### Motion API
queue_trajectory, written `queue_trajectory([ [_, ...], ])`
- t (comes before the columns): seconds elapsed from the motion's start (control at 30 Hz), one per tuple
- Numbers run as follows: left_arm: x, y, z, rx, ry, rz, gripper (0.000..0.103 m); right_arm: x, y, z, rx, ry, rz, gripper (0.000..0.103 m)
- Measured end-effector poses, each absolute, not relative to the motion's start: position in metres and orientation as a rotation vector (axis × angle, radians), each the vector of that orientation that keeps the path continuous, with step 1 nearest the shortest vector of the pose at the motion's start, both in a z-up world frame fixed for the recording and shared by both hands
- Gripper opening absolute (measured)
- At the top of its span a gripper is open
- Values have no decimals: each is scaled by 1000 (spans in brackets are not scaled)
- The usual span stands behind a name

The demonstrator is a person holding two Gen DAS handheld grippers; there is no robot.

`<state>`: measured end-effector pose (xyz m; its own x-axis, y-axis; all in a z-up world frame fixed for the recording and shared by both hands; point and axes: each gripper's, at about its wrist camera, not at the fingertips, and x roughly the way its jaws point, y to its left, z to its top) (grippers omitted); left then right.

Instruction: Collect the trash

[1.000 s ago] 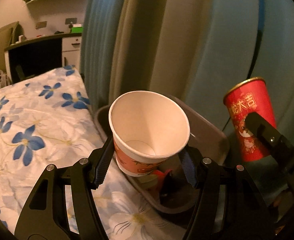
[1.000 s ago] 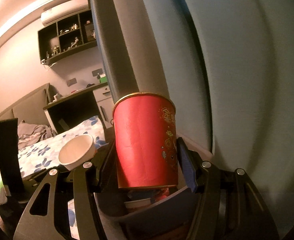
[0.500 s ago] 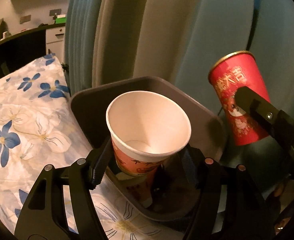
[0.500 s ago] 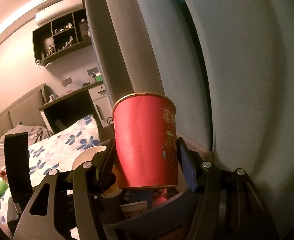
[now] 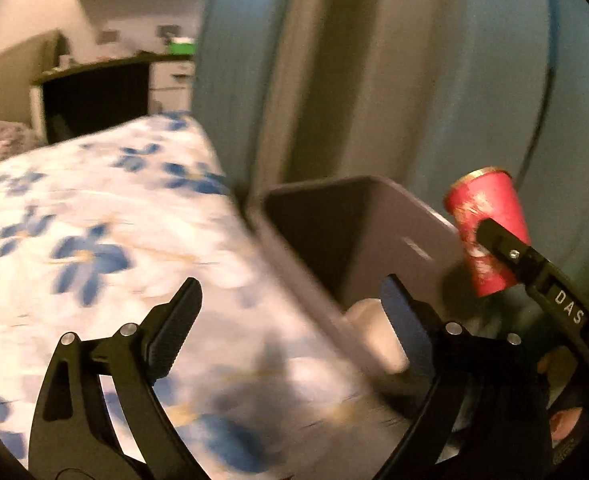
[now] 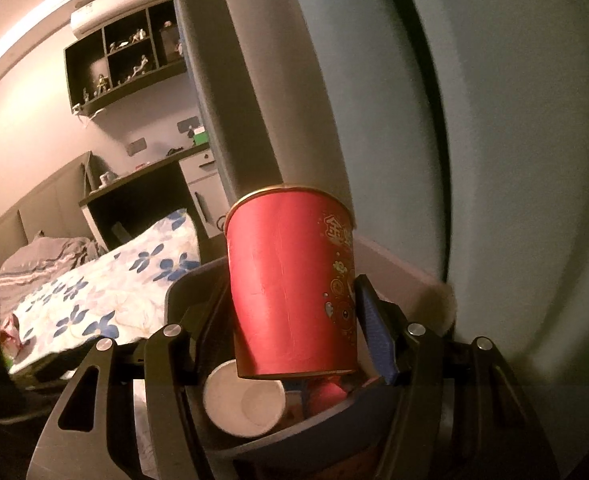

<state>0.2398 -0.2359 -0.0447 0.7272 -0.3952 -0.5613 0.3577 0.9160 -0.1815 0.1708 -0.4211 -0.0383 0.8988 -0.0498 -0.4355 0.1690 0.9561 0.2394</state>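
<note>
My left gripper is open and empty above the bed edge beside the grey trash bin. The white paper cup lies inside the bin on its side, seen in the right wrist view; a pale blur of it shows in the left wrist view. My right gripper is shut on a red paper cup with gold print, held upright over the bin. The red cup also shows at right in the left wrist view.
A bed with a white and blue flowered cover lies left of the bin. Blue-grey curtains hang right behind the bin. A dark desk with white drawers and wall shelves stand at the back. Other trash lies in the bin.
My left gripper opened and let go of the white cup, which dropped into the bin. It then drew back to the left. The right gripper still holds the red cup, now over the bin.
</note>
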Motion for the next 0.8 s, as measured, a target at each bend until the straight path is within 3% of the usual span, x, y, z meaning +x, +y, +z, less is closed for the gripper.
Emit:
queue_trajectory([
  [0.57, 186, -72, -25, -218, 538, -69, 94, 187, -404, -55, 262, 520, -87, 63],
  [0.7, 179, -49, -26, -219, 533, -15, 94, 185, -404, -54, 260, 517, -107, 76],
  [0.8, 172, -32, -25, -225, 523, 22, 94, 179, -405, -48, 262, 503, -118, 77],
])
